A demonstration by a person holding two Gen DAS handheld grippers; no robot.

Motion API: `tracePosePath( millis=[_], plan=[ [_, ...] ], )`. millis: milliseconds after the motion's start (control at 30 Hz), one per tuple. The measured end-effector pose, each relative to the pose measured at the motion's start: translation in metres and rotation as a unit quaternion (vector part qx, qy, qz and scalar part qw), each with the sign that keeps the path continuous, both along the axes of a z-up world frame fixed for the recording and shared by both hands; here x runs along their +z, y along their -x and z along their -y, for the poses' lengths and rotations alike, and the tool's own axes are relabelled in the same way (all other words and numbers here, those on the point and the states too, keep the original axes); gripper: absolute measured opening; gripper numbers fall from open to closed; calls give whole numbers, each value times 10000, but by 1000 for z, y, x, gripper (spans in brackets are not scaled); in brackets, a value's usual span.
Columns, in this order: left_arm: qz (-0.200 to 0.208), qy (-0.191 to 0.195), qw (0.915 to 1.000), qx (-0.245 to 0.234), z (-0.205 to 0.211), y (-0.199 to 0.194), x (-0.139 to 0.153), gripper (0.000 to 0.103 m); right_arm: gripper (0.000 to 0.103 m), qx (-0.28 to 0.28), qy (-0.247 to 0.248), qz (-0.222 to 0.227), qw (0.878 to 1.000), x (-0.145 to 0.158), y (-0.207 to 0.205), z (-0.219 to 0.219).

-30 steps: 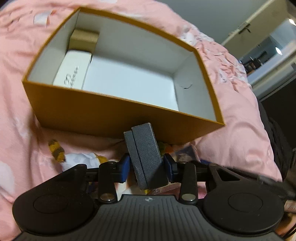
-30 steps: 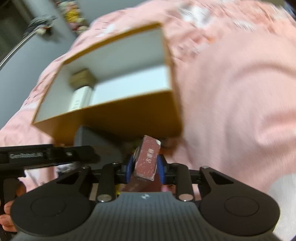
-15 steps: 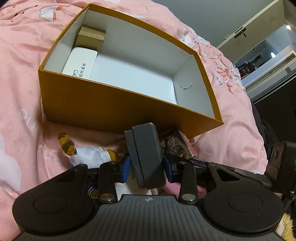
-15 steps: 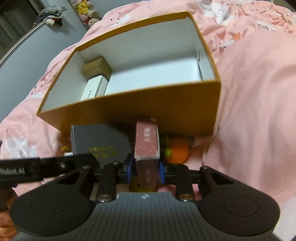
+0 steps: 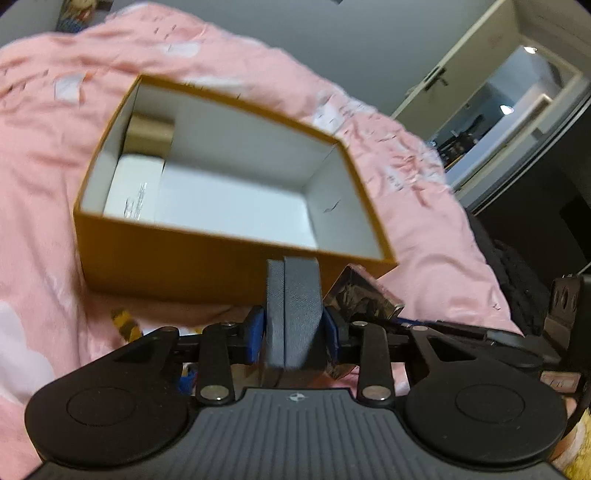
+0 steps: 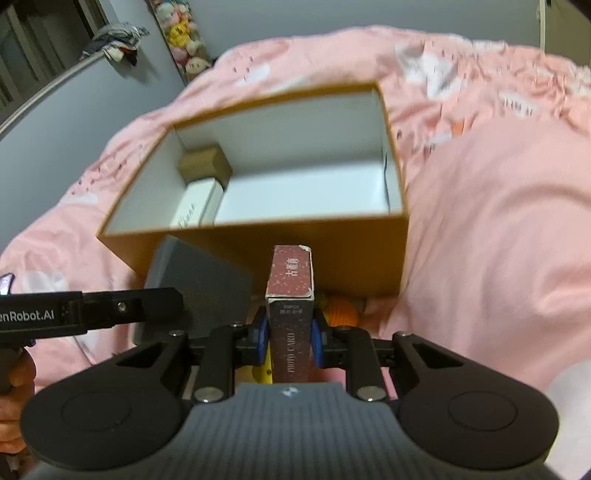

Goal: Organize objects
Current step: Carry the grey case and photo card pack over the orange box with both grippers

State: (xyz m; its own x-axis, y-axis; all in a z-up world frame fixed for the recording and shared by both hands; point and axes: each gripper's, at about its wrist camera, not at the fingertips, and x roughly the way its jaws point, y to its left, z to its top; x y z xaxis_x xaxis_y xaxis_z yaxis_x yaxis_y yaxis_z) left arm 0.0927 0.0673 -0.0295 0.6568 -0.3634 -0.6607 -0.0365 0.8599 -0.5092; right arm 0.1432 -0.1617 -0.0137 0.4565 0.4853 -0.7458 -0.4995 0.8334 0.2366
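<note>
An open orange box (image 5: 184, 254) with a white inside sits on the pink bedcover. In its left end lie a white carton (image 5: 133, 188) and a small tan box (image 5: 151, 133). My left gripper (image 5: 293, 328) is shut on a grey textured box (image 5: 293, 310), its jaws still closing on it, just in front of the orange box's near wall. My right gripper (image 6: 289, 332) is shut on a dark red photo card box (image 6: 291, 280), jaws also closing, in front of the orange box (image 6: 332, 251). The grey box (image 6: 199, 284) shows to its left.
A pink bedcover (image 6: 498, 221) lies all around. An orange knitted toy (image 6: 341, 312) and a striped plush tail (image 5: 125, 323) lie by the box's near wall. Plush toys (image 6: 181, 29) stand at the far wall. A hand (image 6: 14, 387) grips the left handle.
Both grippers have risen a little with their boxes, so more of the orange box's inside shows. The grey box now stands straighter in the left jaws.
</note>
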Motion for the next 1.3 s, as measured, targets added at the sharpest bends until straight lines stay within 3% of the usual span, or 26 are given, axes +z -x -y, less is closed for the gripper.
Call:
tracePosePath(
  millis=[300,533,800,1000,1300],
  plan=[
    [729,-24,9973,19,-7,-2,52,38,24,231,-531,500,9971,63,-8,1],
    [796,-144,9966,131,-19,-41,62,38,24,255,-618,821,9944,82,-40,-23],
    [309,70,9993,198,-37,-84,25,37,24,71,-187,749,9970,48,-79,-51],
    [194,147,9994,260,-42,-100,13,37,24,0,54,424,9991,14,-100,-62],
    [-223,337,9986,335,-45,-122,-28,37,24,41,183,313,9993,-2,-108,-71]
  ],
)
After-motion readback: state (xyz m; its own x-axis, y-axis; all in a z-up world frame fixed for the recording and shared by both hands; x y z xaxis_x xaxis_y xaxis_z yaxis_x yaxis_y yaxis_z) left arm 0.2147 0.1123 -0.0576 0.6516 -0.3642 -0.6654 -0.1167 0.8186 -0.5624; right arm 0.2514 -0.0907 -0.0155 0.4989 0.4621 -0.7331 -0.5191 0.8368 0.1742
